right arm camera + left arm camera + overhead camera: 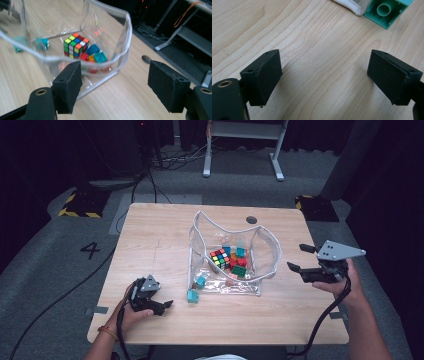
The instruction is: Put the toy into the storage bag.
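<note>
A clear plastic pouch [265,245] with white trim stands open in the middle of the wooden table [150,235]. Inside it lie a colour-tiled puzzle cube [219,257] and several small bricks [239,265]. A teal brick [192,295] sits on the table just outside the pouch's near left corner. My left gripper [167,306] rests low on the table left of that brick, open, with bare wood between its jaws [324,72]; the teal brick [388,11] lies ahead of it. My right gripper [298,257] hovers open beside the pouch's right wall, empty [115,82], facing the cube [75,45].
A round hole [251,219] marks the table behind the pouch. Beyond the table are grey floor, cables and a white desk frame [242,150]. Bare wood lies along the near edge and on the left half.
</note>
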### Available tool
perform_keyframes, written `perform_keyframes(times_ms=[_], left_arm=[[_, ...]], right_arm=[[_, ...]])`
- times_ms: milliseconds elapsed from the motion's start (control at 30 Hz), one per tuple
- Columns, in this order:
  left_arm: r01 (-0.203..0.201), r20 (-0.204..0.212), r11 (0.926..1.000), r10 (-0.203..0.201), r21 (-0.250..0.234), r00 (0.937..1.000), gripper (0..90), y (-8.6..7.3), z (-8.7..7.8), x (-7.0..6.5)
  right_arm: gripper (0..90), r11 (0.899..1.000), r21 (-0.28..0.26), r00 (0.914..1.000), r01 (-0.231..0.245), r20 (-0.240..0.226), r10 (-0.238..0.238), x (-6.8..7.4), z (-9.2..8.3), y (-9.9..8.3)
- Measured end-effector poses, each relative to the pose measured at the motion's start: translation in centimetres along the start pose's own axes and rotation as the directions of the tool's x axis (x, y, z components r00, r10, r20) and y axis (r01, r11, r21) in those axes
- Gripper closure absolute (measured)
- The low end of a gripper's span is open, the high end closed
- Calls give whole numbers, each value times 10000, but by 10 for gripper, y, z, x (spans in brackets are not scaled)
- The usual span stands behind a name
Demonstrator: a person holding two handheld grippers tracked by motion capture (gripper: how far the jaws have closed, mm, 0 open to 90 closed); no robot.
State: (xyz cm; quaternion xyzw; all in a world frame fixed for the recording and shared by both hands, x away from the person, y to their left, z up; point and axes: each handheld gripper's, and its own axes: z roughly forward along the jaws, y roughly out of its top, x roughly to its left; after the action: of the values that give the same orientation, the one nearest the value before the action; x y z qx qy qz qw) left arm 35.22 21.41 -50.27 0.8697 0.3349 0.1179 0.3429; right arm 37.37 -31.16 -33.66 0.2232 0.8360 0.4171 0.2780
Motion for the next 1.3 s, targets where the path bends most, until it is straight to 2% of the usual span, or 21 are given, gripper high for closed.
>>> perform_keyframes(times_ms=[67,133,233,300,367,467,567,600,633,700,900,967,1033,1067,1100,1233,1267,1300], left_arm=[[-4,0,10000,4,2,10000,126,0,0,0],[11,-1,10000,-11,-10,10000,126,0,0,0],[6,-9,10000,-6,-2,10000,126,0,0,0],[46,-31,10000,-46,-13,10000,126,0,0,0],[50,-31,10000,-50,-22,10000,126,0,0,0],[50,-35,10000,-50,-12,10000,126,0,0,0],[68,-39,10000,-68,-26,10000,126,0,0,-1],[52,-41,10000,-52,-13,10000,125,0,0,-1],[48,-40,10000,-48,-11,10000,126,0,0,-1],[47,-40,10000,-47,-10,10000,126,0,0,-1],[51,-38,10000,-51,-10,10000,125,0,0,-1],[50,-39,10000,-50,-11,10000,126,0,0,0],[51,-39,10000,-51,-13,10000,126,0,0,-1],[56,-38,10000,-56,-15,10000,126,0,0,-1],[56,-37,10000,-56,-14,10000,126,0,0,-1],[75,-30,10000,-75,-35,10000,126,0,0,-1],[56,-33,10000,-56,-21,10000,126,0,0,0],[74,-36,10000,-74,-28,10000,126,0,0,-1]], right_arm=[[276,9999,117,9999,-112,-18,112,3,1,-11],[277,9987,173,9988,-476,-125,478,6,3,-21],[281,9979,304,9974,-571,-418,583,12,8,-35],[291,9966,354,9953,-748,-592,768,20,14,-45],[299,9969,333,9950,-710,-681,732,28,17,-52],[302,9959,438,9911,-791,-1036,833,40,24,-62],[303,9941,499,9829,-962,-1530,1028,50,33,-69],[303,9947,591,9834,-838,-1563,921,53,37,-71],[303,9930,695,9802,-953,-1671,1058,57,39,-73],[306,9931,766,9777,-883,-1842,1011,63,45,-76],[312,9912,963,9576,-911,-2646,1137,85,65,-85],[316,9927,993,9533,-680,-2871,940,93,72,-87],[319,9916,1094,9456,-690,-3096,1000,101,79,-88],[324,9926,983,9393,-719,-3279,1005,106,85,-88],[325,9915,1051,9337,-765,-3412,1083,110,88,-87],[342,9940,941,9233,-562,-3740,876,124,102,-82],[343,9942,904,9177,-590,-3870,897,129,106,-79],[346,9917,1020,9149,-782,-3879,1121,135,109,-76]])
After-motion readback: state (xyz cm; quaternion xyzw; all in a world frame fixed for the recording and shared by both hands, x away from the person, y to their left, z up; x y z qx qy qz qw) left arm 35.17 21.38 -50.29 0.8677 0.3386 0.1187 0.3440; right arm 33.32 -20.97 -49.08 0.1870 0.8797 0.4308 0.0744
